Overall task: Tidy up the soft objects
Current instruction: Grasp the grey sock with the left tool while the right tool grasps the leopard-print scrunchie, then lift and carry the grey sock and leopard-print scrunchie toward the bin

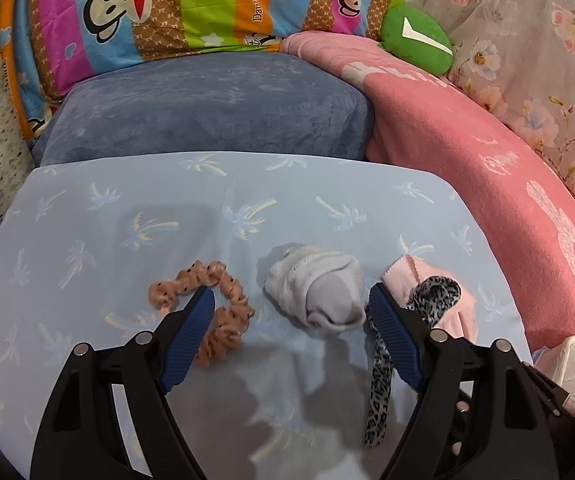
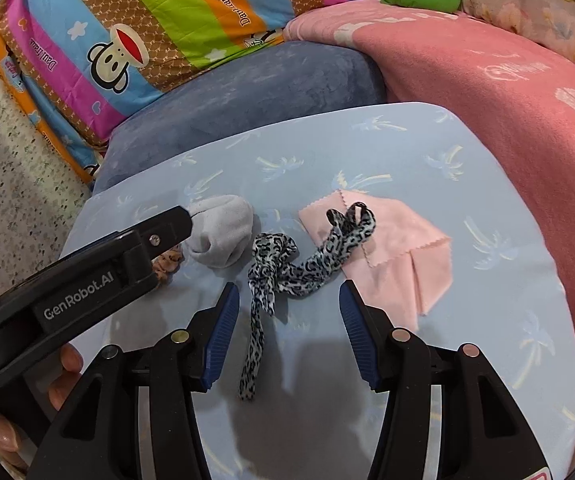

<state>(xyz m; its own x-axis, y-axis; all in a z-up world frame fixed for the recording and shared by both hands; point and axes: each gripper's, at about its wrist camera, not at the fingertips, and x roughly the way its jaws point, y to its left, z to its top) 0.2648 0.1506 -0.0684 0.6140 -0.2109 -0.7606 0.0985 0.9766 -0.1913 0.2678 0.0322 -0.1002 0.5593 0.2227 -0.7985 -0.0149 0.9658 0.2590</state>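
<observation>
Grey and rolled, the sock (image 1: 319, 292) sits mid-desk (image 1: 87, 208) between our left claw (image 1: 291, 300), its fingers spread wide on either side of it and not yet touching. A tan scrunchie (image 1: 223, 312) lies just left, partly under one finger. Our right claw (image 2: 289, 300) also stands apart over the leopard-print band (image 2: 275, 268), whose far end rests on the pink cloth (image 2: 403, 248). We judge both grasps pending; each calls for lowering, then closing, though height is hard to read.

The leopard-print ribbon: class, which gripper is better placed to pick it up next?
The right gripper: its open fingers straddle the leopard-print ribbon. The left gripper brackets the grey sock instead.
</observation>
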